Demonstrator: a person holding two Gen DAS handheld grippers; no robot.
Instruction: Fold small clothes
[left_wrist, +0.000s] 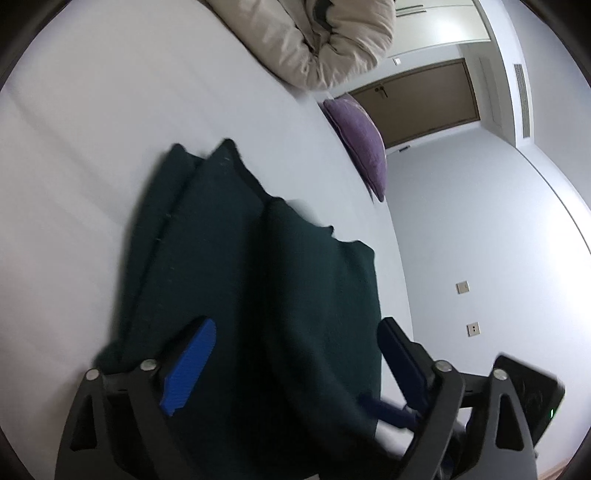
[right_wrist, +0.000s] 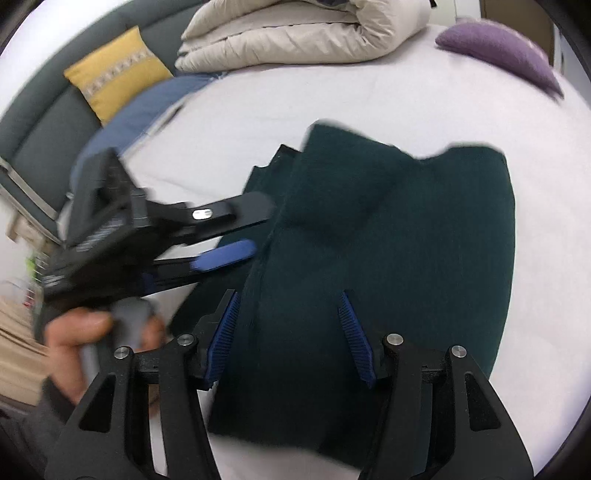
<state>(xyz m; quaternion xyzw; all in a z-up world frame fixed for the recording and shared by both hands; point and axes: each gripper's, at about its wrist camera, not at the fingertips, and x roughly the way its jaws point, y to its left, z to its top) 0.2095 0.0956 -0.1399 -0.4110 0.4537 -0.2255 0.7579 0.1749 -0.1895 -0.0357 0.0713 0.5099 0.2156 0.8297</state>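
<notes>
Nearest to me, my right gripper (right_wrist: 291, 332) stands wide open over the dark green garment (right_wrist: 388, 236), its blue pads (right_wrist: 354, 328) apart and holding nothing. At about nine o'clock in the right wrist view my left gripper (right_wrist: 255, 230) reaches in from the side, its fingers parted at the garment's edge; I cannot tell if it touches the cloth. In the left wrist view it (left_wrist: 291, 354) is open too, the folded garment (left_wrist: 258, 258) between the pads. The garment lies on the white bed (right_wrist: 258, 110). Farther, at twelve o'clock, a beige duvet (right_wrist: 295, 33); at one o'clock a purple cushion (right_wrist: 506, 51); at ten o'clock a yellow cushion (right_wrist: 114, 70).
</notes>
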